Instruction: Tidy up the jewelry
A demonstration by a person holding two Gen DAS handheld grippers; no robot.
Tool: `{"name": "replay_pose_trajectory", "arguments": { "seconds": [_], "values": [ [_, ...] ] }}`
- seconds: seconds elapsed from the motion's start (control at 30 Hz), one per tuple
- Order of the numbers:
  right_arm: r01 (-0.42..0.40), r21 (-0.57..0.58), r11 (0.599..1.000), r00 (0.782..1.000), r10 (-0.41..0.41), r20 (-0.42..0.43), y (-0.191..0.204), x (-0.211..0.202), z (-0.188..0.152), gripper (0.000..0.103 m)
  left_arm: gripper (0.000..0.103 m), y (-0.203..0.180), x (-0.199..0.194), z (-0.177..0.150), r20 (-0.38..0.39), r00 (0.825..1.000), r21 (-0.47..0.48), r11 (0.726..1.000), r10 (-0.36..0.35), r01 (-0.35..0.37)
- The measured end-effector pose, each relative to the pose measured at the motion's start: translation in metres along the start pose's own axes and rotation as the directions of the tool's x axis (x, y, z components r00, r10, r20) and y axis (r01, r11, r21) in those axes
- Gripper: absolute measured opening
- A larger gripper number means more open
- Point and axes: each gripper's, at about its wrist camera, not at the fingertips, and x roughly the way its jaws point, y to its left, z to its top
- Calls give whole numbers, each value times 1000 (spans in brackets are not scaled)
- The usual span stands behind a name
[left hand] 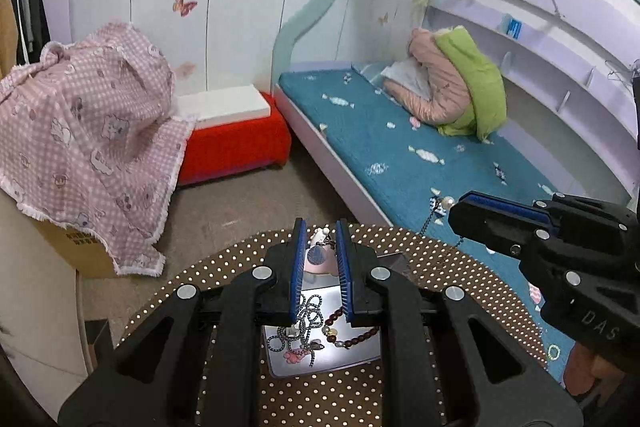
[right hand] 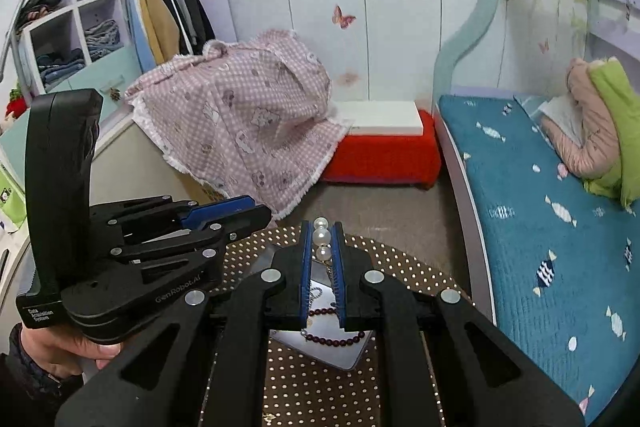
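while both tools hang over the dotted round table (left hand: 224, 259), the items run left to right as follows. left gripper (left hand: 321, 227): jaws narrowed but not meeting, a pink-and-white charm (left hand: 318, 255) between the blue pads; whether the pads truly grip it cannot be told. below it, white tray (left hand: 352, 355): holds a tangled silver chain (left hand: 304, 323) and a dark red bead bracelet (left hand: 352, 339), touching each other. right gripper (right hand: 321, 227): jaws pinched onto a pearl strand (right hand: 322, 237), its chain trailing down toward the tray. risks, as judged: the round pearls could roll out of the pads; the hanging chain could snag the tangle in the tray and drag pieces over the rim.
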Motion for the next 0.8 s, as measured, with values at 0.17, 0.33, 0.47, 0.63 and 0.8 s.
{"name": "replay_pose_trajectory", "arguments": {
  "seconds": [0.17,0.33,0.47,0.63,0.8],
  "values": [
    [25,38,999,998,-22,-56,-11,21,-10,17,25,9,26,-7,-57,998,-11,1000,28,-29],
    [47,91,995,998,-43,-40,-23,17,-17,72,90,24,19,-16,-25,993,-55,992,114,-115],
    [76,125,989,997,-77,-2,-25,3,-19,96,96,29,-1,-19,13,986,-79,984,163,-162],
    [104,155,982,994,-109,24,-24,-15,-18,96,98,31,-42,-25,88,972,-107,972,216,-207],
    [105,160,982,990,-118,76,-16,-47,-20,96,98,23,-84,-32,148,961,-111,969,234,-219]
  ]
}}
